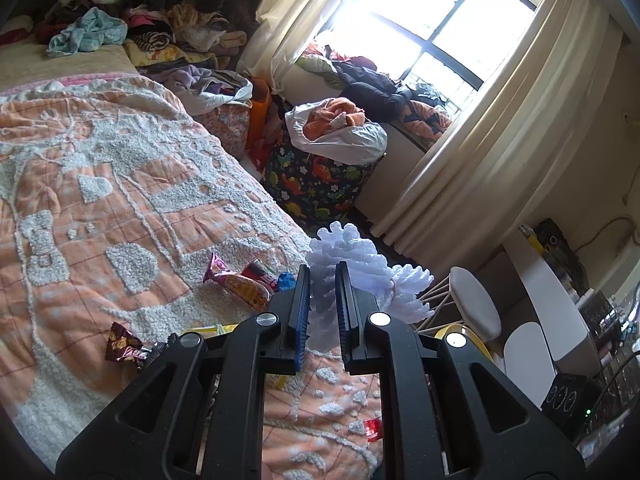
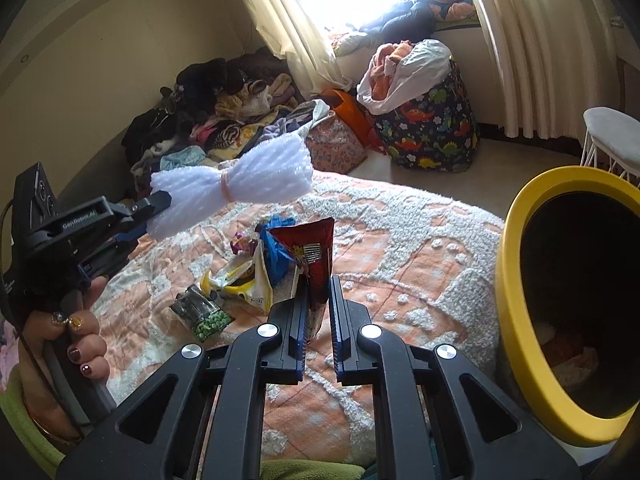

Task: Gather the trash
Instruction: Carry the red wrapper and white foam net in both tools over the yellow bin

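My left gripper (image 1: 322,276) is shut on a white foam net bundle (image 1: 360,268) tied in the middle with a rubber band, held above the bed. The right wrist view shows that bundle (image 2: 240,188) sticking out of the left gripper (image 2: 158,210), with a hand (image 2: 76,332) on its handle. My right gripper (image 2: 319,288) is shut on a red snack wrapper (image 2: 314,252), lifted upright over the blanket. Loose wrappers lie on the bed: a pink one (image 1: 236,284), a brown one (image 1: 124,346), a yellow-white one (image 2: 240,280) and a green pea packet (image 2: 202,314). A yellow-rimmed bin (image 2: 516,280) stands at the right.
The peach and white blanket (image 1: 100,200) covers the bed. Piled clothes (image 1: 160,20) fill its far end. A dinosaur-print bag (image 1: 316,184) of laundry stands by the curtained window (image 1: 440,20). A white stool (image 1: 476,304) and a desk (image 1: 560,312) are at the right.
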